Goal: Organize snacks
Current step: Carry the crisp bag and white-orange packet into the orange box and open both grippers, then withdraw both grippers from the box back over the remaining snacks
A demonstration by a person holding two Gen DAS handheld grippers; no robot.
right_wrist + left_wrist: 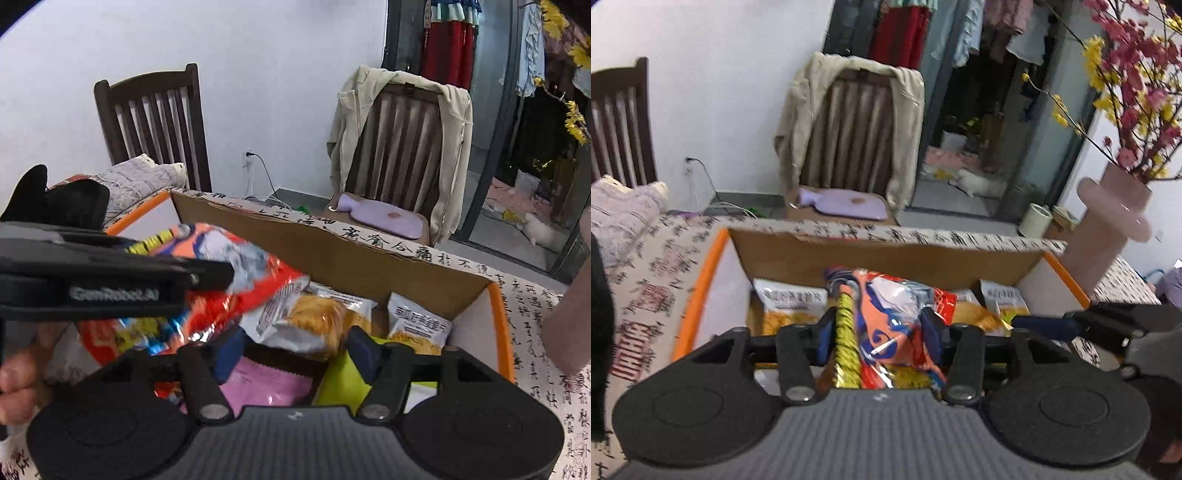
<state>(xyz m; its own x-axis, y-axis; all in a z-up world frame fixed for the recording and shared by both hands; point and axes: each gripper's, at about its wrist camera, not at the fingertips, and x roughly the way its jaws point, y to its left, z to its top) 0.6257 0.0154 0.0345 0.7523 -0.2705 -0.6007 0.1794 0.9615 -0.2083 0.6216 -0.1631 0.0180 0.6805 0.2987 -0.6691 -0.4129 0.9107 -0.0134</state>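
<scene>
The orange snack bag is clamped between the fingers of the left claw and is held above the open cardboard box. The box stands on the worktop, which is covered with a calligraphy cloth. Two white chip packets are seen inside the box, near its far wall. The right claw is held apart over the box and nothing is gripped by it; a pink packet lies below it.
</scene>
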